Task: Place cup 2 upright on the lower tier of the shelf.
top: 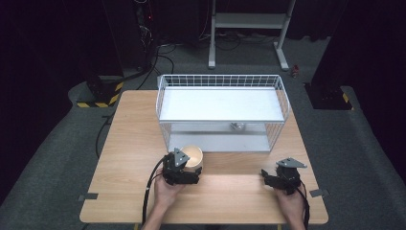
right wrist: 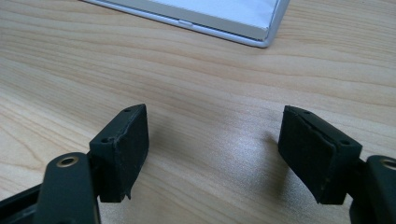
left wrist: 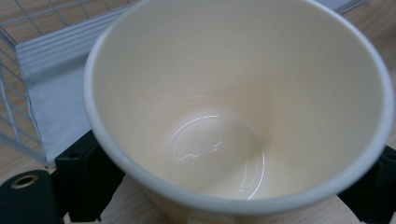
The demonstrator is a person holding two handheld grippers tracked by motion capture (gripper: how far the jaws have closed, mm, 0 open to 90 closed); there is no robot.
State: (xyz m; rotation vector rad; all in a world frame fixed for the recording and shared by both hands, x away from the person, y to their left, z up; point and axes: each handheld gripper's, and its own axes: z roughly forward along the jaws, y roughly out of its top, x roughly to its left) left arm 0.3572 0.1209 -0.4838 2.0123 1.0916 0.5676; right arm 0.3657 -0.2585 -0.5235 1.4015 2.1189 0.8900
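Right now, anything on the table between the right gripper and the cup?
No. In the high view, bare wooden table separates the right gripper from the cup held by the left gripper.

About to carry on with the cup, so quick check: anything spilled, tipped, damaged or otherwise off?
Nothing stands out. The cup is empty and clean inside, held between the left gripper jaws. The right gripper is open over bare table. The wire rack stands square.
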